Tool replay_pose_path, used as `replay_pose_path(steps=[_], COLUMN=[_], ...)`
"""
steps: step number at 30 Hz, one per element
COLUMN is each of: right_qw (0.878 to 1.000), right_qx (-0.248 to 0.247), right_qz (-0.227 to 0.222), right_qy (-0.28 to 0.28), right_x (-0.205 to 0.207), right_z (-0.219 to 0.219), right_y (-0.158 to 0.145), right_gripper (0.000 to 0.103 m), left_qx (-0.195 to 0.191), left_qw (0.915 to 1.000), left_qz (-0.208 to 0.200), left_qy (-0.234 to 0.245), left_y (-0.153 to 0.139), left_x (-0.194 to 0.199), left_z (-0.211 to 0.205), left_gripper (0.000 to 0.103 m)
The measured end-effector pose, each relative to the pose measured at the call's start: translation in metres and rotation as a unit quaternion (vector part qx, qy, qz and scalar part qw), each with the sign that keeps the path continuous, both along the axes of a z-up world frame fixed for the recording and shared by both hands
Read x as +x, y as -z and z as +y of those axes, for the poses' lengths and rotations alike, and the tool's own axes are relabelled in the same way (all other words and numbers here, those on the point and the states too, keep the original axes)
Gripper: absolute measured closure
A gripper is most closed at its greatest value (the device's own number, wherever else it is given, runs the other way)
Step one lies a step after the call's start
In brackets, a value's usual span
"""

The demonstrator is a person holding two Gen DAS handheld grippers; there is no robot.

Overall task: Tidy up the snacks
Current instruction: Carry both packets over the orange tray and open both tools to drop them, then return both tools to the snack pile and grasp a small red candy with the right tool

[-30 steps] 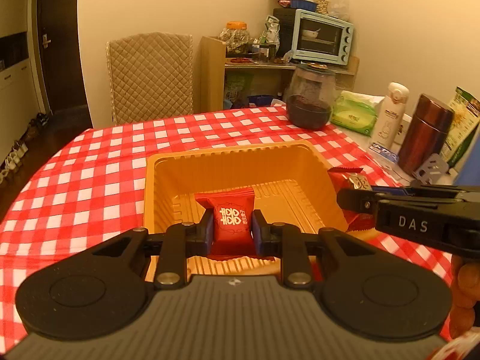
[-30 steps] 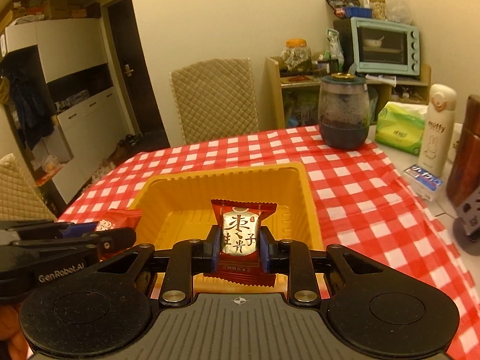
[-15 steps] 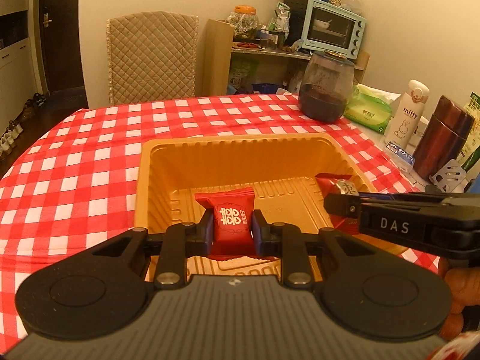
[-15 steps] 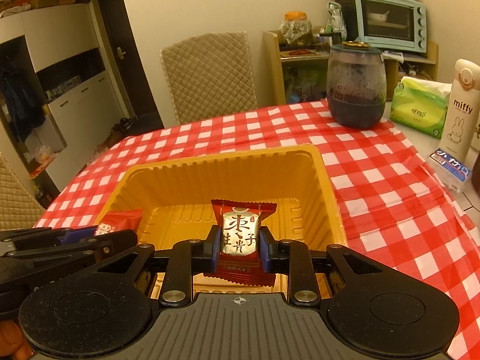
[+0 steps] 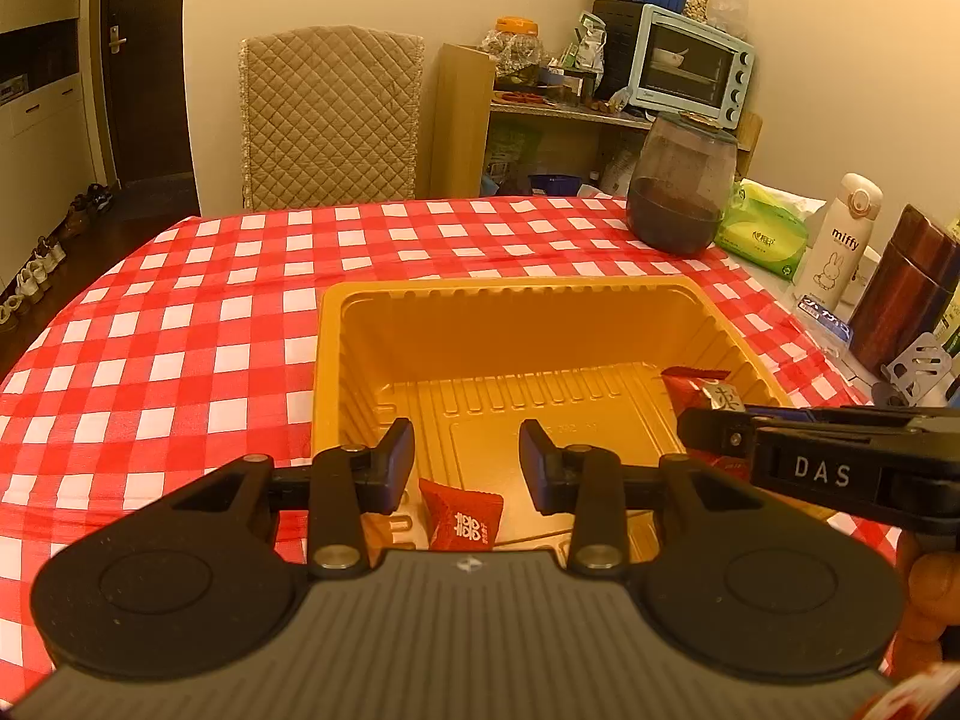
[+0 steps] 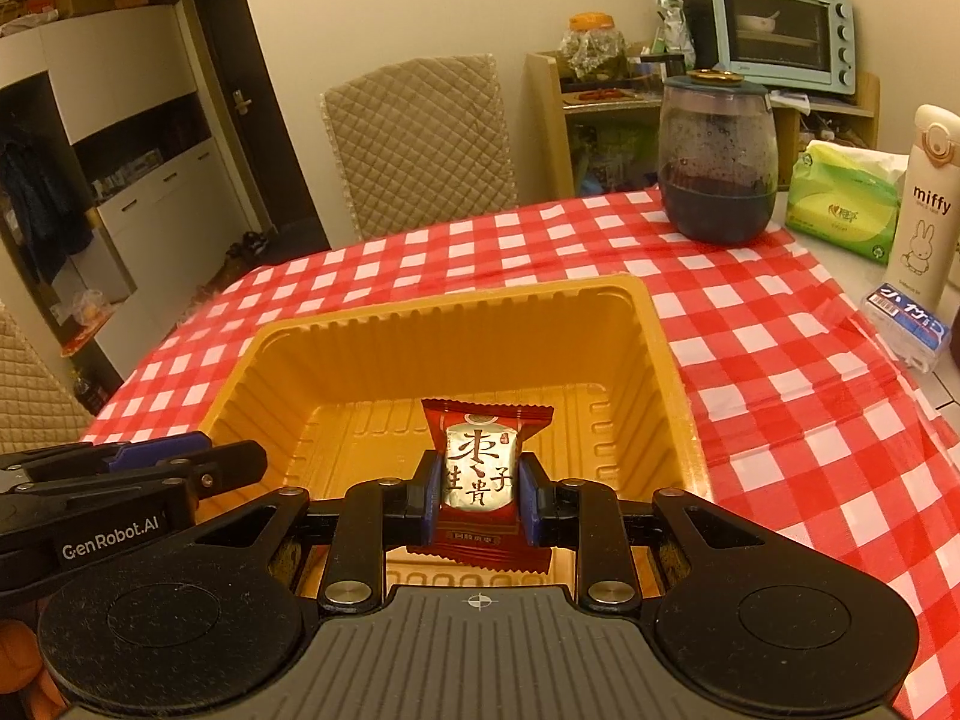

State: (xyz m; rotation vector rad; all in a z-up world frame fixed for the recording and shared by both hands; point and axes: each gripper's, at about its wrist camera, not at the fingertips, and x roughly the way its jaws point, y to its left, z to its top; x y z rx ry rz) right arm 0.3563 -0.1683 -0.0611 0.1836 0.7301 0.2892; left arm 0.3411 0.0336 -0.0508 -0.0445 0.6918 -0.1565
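On the red-checked tablecloth [image 5: 180, 324] sits a yellow plastic tray [image 5: 516, 300], its far edge toward the quilted chair [image 5: 330, 120]. Over the tray's near edge the left gripper [image 5: 467, 456] has its jaws opening, the pads standing clear of a small red candy [image 5: 462, 519] that lies below them on the tray floor by the near wall, partly hidden behind the gripper body. Nothing is between the pads at their own height. Beside it, toward the tray's right wall, the right gripper [image 6: 478, 495] pinches a red and silver snack packet [image 6: 480, 468], held upright above the tray floor, both blue-faced pads pressing its sides. In the left wrist view the same packet [image 5: 699, 387] pokes out past the right gripper's tip. Near the table's far right corner stand a dark jar [image 5: 681, 186], a green tissue pack [image 5: 765, 228], a white bottle [image 5: 840, 240] and a brown flask [image 5: 906, 288]. A shelf behind carries a pale blue toaster oven [image 5: 690, 63].
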Motion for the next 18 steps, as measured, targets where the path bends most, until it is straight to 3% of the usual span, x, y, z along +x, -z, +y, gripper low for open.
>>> replay_pose_path(steps=[5, 8, 18], right_qw=[0.999, 0.999, 0.998], right_qx=[0.033, 0.042, 0.042], right_qz=[0.001, -0.001, -0.036], right_qy=[-0.005, 0.007, 0.043], right_x=[0.001, 0.001, -0.018], right_z=[0.0, -0.004, -0.021], right_y=[0.003, 0.002, -0.017], right_gripper=[0.074, 0.051, 0.05], left_qx=[0.002, 0.006, -0.001], left_qw=[1.0, 1.0, 0.9999], left_qz=[0.002, 0.001, -0.006], left_qy=[-0.003, -0.008, -0.015], left_y=[0.0, 0.0, -0.01], left_x=[-0.001, -0.003, -0.021], left_z=[0.003, 0.008, 0.015], left_gripper=[0.068, 0.066, 0.066])
